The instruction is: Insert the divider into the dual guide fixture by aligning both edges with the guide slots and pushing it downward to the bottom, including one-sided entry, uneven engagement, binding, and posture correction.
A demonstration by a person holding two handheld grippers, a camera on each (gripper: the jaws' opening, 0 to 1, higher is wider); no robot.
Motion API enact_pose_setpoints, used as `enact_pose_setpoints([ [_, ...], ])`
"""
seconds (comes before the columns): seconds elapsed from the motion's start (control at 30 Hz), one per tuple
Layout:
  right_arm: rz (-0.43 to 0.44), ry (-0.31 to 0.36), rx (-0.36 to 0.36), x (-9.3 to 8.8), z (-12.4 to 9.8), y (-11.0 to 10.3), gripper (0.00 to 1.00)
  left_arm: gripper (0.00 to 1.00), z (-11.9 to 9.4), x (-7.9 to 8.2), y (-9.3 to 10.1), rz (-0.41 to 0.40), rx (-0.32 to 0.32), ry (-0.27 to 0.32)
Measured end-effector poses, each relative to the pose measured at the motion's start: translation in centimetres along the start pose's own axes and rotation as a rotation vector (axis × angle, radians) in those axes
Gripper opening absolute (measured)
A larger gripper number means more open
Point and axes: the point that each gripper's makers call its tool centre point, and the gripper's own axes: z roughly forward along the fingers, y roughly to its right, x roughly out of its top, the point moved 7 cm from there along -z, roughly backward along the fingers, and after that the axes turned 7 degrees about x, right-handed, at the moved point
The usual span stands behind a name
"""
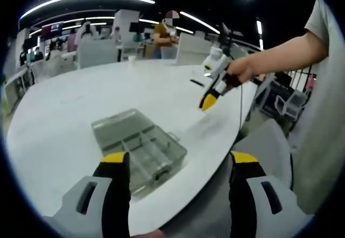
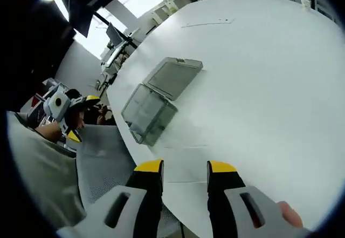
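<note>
Left gripper view: left gripper (image 1: 180, 168) spread, empty, above open compartment box (image 1: 141, 146); right gripper (image 2: 184, 170) narrowly parted, empty. Insertion unstarted.

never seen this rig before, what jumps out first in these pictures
A clear plastic compartment box lies open near the edge of a big white table, its lid laid flat beside it. The left gripper hangs open just above the box. The right gripper, in a person's hand, hovers over the table beyond it.
</note>
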Motion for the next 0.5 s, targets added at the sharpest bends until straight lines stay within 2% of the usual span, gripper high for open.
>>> enact_pose_setpoints([
  [0.17,0.004,-0.011,0.000,-0.2,0.1,-0.5,0.27,0.73,0.0,0.0,0.1,0.002,-0.002,0.001],
  [0.4,0.095,0.015,0.047,-0.5,0.2,-1.2,0.27,0.73,0.0,-0.1,-0.1,0.000,-0.002,0.001],
  [0.5,0.126,0.046,0.079,-0.5,0.3,-1.5,0.27,0.73,0.0,-0.1,-0.1,0.002,-0.003,0.000],
])
